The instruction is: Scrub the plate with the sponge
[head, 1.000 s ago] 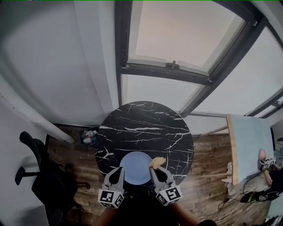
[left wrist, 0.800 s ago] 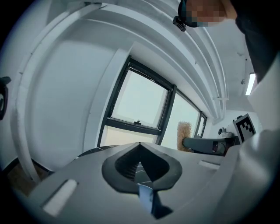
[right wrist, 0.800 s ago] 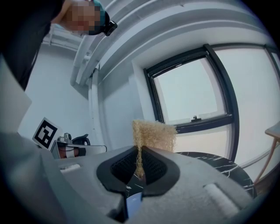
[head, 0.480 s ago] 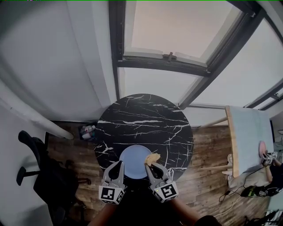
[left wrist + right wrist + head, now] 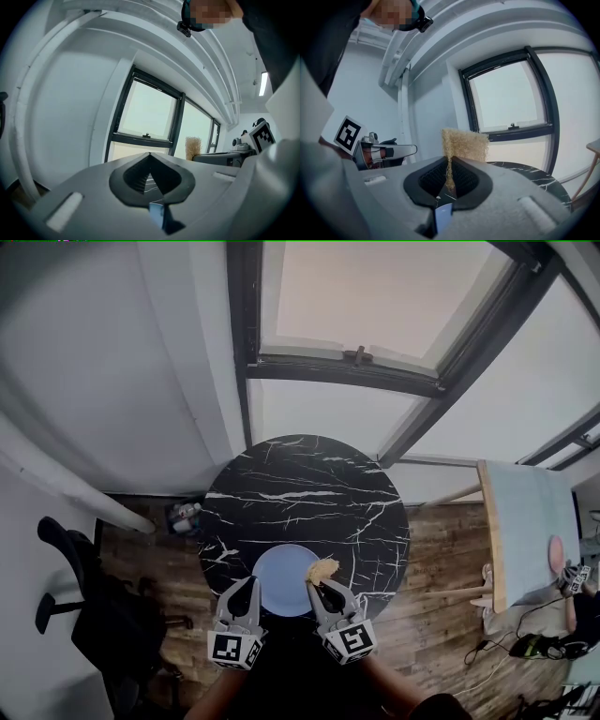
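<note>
The right tool [image 5: 449,160] is pinching a tan fibrous sponge [image 5: 465,145] by one thin edge, and most of the pad stands free beyond its tips. The left tool [image 5: 150,155] is pressed together with nothing in it. The pale blue plate [image 5: 281,579] lies just ahead of both tools on the black marble tabletop [image 5: 309,493]. Its near left rim is at the left tool's tips. In the head view the sponge sits over the plate's right rim, just off the right tool's tips; I cannot tell whether it touches the plate.

The bite on the sponge looks shallow, so a firm stroke could fold the pad over or drag it out of the jaws. If it bends aside, the right tool's hard tips may scrape the plate. Nothing pins the plate, so sideways rubbing would probably slide it on the smooth marble. It could slide toward the tabletop's near edge, which lies close under the tools.
</note>
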Demonstrator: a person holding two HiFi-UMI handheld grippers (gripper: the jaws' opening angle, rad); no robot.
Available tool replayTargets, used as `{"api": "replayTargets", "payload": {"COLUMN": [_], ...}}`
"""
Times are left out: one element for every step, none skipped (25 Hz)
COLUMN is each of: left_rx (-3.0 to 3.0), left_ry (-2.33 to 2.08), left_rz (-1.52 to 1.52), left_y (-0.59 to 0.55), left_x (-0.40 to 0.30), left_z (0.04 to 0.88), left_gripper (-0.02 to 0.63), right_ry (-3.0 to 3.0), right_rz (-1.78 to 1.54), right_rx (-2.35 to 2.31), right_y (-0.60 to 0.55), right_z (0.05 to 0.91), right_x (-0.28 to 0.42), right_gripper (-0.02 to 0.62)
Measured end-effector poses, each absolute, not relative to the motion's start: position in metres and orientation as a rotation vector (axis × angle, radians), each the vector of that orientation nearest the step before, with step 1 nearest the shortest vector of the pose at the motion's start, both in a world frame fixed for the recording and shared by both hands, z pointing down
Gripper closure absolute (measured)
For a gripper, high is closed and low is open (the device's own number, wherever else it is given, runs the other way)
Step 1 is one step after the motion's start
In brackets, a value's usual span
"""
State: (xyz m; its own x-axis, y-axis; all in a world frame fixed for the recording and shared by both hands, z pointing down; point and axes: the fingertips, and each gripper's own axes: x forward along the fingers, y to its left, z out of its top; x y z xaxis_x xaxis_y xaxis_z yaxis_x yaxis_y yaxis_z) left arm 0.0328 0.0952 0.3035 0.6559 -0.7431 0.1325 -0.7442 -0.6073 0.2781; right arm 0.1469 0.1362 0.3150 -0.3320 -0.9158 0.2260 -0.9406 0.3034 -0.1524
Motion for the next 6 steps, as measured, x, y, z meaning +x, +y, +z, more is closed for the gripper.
{"api": "replayTargets", "payload": {"left_rx": [2.569, 2.570, 2.571, 2.573, 2.574, 2.575], "left_ry": [-1.185, -1.186, -1.187, -1.187, -1.187, -1.186], "left_rz": [0.002, -0.001, -0.004, -0.006, -0.007, -0.008], "left_y": [0.0955, 0.0954, 0.0950, 0.0946, 0.0943, 0.0941], "left_x": [0.0326, 0.0323, 0.0322, 0.0325, 0.0328, 0.0333], "left_z": [0.3061, 0.3069, 0.3064, 0.3056, 0.3048, 0.3040], "left_gripper": [0.606, 0.606, 0.606, 0.606, 0.606, 0.606], "right_ry": [-2.458, -2.455, -2.451, -2.448, -2.447, -2.445], "right_rz": [0.388, 0.382, 0.376, 0.373, 0.371, 0.369], "right_rx": [1.755, 1.753, 1.751, 1.751, 1.752, 1.752], "right_y": [0.1356, 0.1348, 0.1342, 0.1338, 0.1335, 0.1333], "right_z": [0.3143, 0.3131, 0.3122, 0.3116, 0.3110, 0.3104], "right_x": [0.1465, 0.1464, 0.1464, 0.1467, 0.1471, 0.1476], "right_gripper": [0.574, 0.574, 0.574, 0.574, 0.574, 0.574]}}
